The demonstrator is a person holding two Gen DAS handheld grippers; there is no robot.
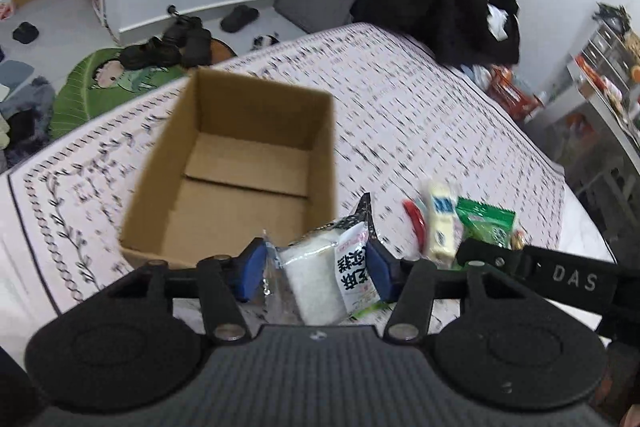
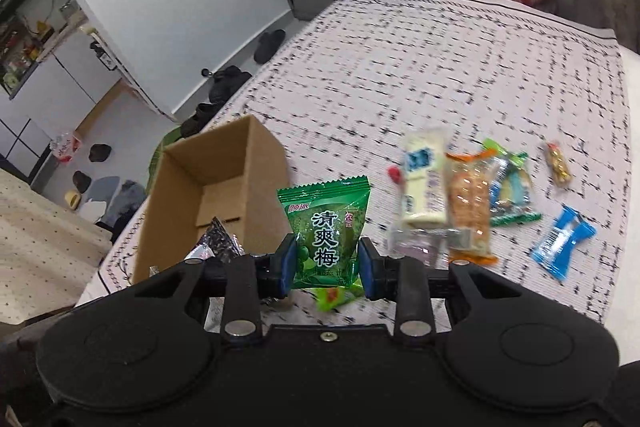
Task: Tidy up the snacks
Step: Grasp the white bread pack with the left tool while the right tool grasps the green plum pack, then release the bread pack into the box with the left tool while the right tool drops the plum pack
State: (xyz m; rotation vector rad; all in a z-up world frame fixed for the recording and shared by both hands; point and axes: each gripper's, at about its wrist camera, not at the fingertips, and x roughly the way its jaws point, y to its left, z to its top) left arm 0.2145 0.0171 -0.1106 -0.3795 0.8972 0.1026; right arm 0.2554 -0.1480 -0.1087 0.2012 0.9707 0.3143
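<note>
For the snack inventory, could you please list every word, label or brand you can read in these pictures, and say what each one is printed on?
"DAS": white letters on the black arm of the right hand-held gripper.
"清爽梅": large characters on the green plum packet; its red brand badge and small bottom print are too small to read.
White rice cake packet: bold black characters, partly hidden, not surely readable.
Cream bar wrapper: blue label, blurred.
Other wrappers: too blurred.

Black grippers, seemingly blue-padded fingers (image 1: 253, 273)

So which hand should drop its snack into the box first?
Probably left: the left gripper holds its white snack packet right at the cardboard box rim; the right gripper sits farther off.
</note>
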